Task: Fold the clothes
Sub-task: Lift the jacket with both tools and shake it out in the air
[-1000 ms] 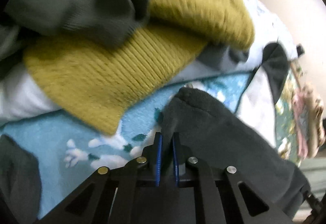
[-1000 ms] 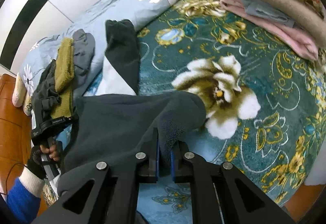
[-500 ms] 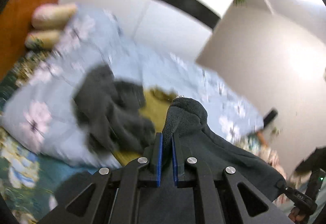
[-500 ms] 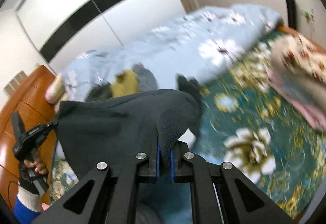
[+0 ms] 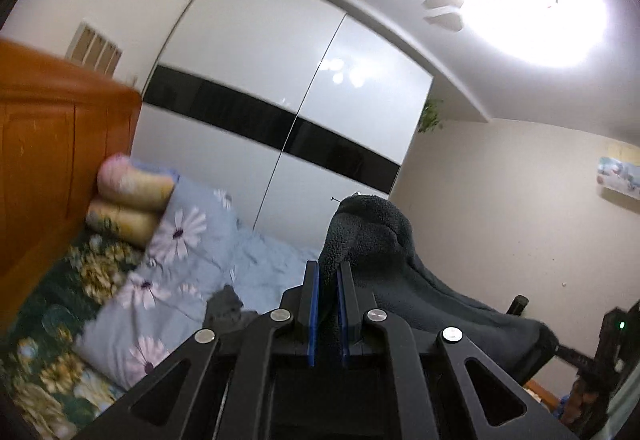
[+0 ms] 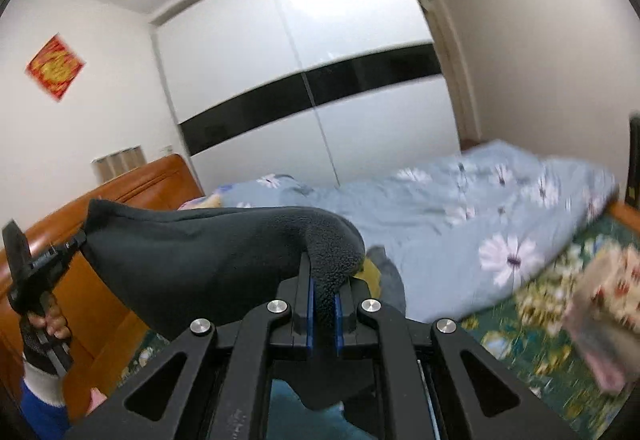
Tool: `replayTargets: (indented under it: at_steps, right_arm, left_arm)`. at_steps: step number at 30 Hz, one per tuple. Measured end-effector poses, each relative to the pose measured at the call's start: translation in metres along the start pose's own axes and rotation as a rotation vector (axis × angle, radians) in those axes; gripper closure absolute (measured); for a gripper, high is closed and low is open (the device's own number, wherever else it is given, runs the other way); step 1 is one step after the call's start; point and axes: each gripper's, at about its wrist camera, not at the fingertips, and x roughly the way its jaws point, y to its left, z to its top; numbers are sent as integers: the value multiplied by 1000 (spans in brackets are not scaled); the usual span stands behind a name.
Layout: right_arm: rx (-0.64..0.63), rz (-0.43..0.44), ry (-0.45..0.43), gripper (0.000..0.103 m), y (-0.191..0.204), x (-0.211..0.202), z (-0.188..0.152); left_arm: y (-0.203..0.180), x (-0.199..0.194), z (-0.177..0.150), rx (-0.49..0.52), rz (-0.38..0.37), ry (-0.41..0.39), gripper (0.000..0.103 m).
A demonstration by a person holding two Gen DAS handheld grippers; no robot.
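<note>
A dark grey fleece garment point(image 5: 400, 272) hangs stretched in the air between both grippers, high above the bed. My left gripper point(image 5: 328, 276) is shut on one corner of it. My right gripper point(image 6: 323, 284) is shut on the other corner of the garment point(image 6: 192, 260). In the right wrist view the left gripper point(image 6: 76, 240) shows at the far left, held by a gloved hand. In the left wrist view the right gripper point(image 5: 560, 348) shows at the far right edge of the cloth.
Below lies a bed with a light blue flowered quilt point(image 6: 460, 224) over a green flowered cover point(image 6: 520, 328). A wooden headboard point(image 5: 48, 168) and rolled pillows point(image 5: 128, 200) are at the left. A folded stack point(image 6: 604, 304) sits right. A white wardrobe point(image 6: 312, 80) stands behind.
Both grippers have lifted the grey garment from the bed high into the air; the views swung up from the clothes pile and bedcover to the wardrobe and ceiling.
</note>
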Motion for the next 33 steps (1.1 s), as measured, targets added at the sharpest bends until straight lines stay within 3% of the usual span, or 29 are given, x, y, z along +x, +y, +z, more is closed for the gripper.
replayTargets:
  at_steps: [3,7,12,15,18,21,24,26,28,31,33]
  right_arm:
    - [-54,16,-14,96,11,-14,9]
    - [-88,-2,10,96,11,-3,12]
    - [-45,-58,124,96,-7,64,2]
    - [14,-81,171,96,-23,105,3]
    - [12,-77,158,96,-18,127,29]
    - [-64,-49,35,96,1,115,72]
    - [-123,-18,-81,96,16,89,107]
    - [-137,12,-109,96,16,78,110]
    - [-137,39,-85,95,10,74,95]
    - [-158,32,37,95,-5,88,40]
    - [-129,24,150,95,-25,103,-15]
  left_arm:
    - [6,-2,2,-4,-10,7,94]
    - [19,31,-12,-12,17,67,94]
    - [50,116,-48,-106,81,217,95]
    - [57,147,-43,-152,101,240,95]
    - [44,145,-3,-136,79,159,95]
    - [22,114,41,-41,51,20,95]
    - [12,77,52,31,20,-61,95]
    - [14,57,30,72,15,-58,94]
    - [21,48,-9,102,41,-6,95]
    - [41,45,-93,74,71,129,95]
    - [56,46,-159,29,93,237,95]
